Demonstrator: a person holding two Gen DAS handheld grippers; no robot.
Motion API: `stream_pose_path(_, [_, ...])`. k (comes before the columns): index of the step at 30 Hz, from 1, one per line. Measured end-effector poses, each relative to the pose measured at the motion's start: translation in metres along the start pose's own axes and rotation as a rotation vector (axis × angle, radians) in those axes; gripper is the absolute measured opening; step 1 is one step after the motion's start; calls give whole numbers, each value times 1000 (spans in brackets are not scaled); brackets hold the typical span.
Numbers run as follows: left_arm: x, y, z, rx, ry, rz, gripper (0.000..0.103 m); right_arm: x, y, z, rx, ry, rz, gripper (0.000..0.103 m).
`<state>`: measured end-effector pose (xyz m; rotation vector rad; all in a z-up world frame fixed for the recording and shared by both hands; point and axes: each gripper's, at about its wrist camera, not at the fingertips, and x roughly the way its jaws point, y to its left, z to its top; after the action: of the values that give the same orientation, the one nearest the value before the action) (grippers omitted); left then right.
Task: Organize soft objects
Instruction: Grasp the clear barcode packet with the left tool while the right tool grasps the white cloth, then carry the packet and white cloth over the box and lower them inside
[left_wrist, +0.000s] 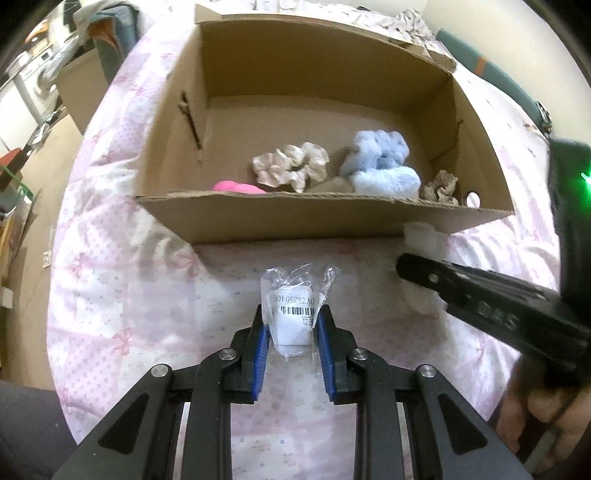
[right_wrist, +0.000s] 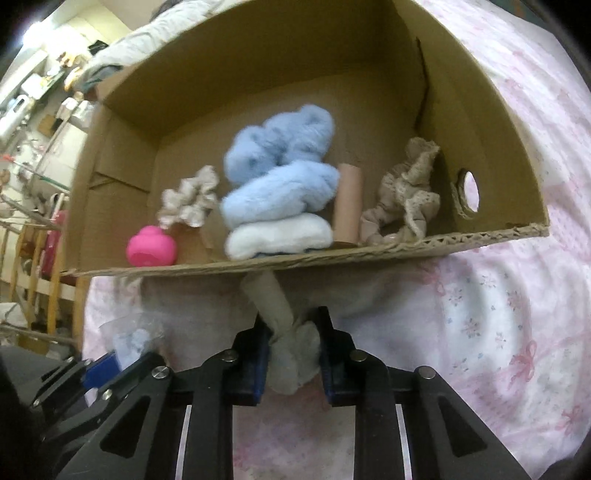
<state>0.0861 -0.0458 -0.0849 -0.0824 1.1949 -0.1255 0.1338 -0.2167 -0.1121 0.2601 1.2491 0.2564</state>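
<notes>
A person is working two handheld grippers over a pink bedspread (left_wrist: 110, 258), sorting soft items into the cardboard box (left_wrist: 295, 221) filling the upper half of the frame. The left gripper (left_wrist: 291, 325) is clenching a clear plastic packet (left_wrist: 295, 295) at lower centre. The right gripper (right_wrist: 291, 350) is clamping a pale fluffy piece (right_wrist: 295, 350) just below the box's near wall. Blue fluffy items (right_wrist: 280, 177) and scrunchies (right_wrist: 192, 199) are already lying inside. The pick-up step looks underway; next, each load likely needs lifting over the wall and releasing.
</notes>
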Motion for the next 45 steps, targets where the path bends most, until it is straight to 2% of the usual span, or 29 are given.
stream_pose_path(5, [-15,17,0,-29,-24,1,22,-21,15,-13,-26,-33,73,25])
stream_pose_path(8, [-31,19,-2,-18,-66,4,22,-48,22,-23,-34,-78,151,25])
stream_pose_path(12, [-44,19,-5,-3,-101,10,22,-75,20,-40,-24,-124,207,25])
stream_pose_path(16, [-48,16,-11,11,-109,29,22,-81,19,-49,-11,-131,212,25])
stream_pose_path(22, [-54,16,-15,24,-130,41,22,-81,24,-44,0,-146,206,25])
stream_pose_path(26, [-62,23,-12,6,-154,67,22,-87,23,-40,6,-193,214,25])
stream_pose_path(33, [-98,35,22,-23,-248,76,22,-125,18,-28,0,-332,213,25])
stream_pose_path(37, [-108,34,47,-1,-286,80,22,-136,12,-14,12,-358,236,25])
stream_pose_path(45, [-105,28,92,23,-315,78,22,-143,6,25,-16,-396,202,25])
